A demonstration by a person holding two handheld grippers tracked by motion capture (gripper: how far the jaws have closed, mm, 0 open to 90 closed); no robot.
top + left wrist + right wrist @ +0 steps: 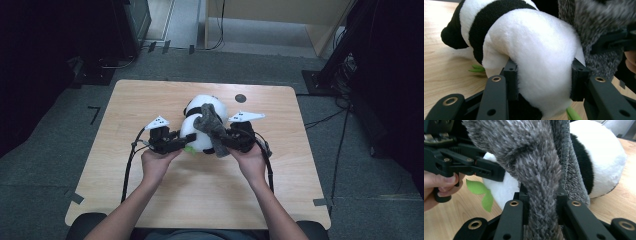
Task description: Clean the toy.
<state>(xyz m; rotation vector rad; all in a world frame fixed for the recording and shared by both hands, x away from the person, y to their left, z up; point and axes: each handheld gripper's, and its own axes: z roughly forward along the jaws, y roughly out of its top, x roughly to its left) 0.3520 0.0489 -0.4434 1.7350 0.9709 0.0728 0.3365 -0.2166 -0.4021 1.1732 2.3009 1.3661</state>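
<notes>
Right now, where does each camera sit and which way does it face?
High view: above the person's side, looking forward and down at the table; both forearms and grippers show.
Left gripper view: rides the left gripper, jaws clamped on the panda plush.
Right gripper view: rides the right gripper, jaws shut on the grey scarf.
All views share panda and scarf.

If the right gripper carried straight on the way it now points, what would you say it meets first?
The right gripper is already shut on the grey scarf. Straight beyond that lies the plush panda, probably its white body, which the left gripper clamps; depth there is hard to judge.
</notes>
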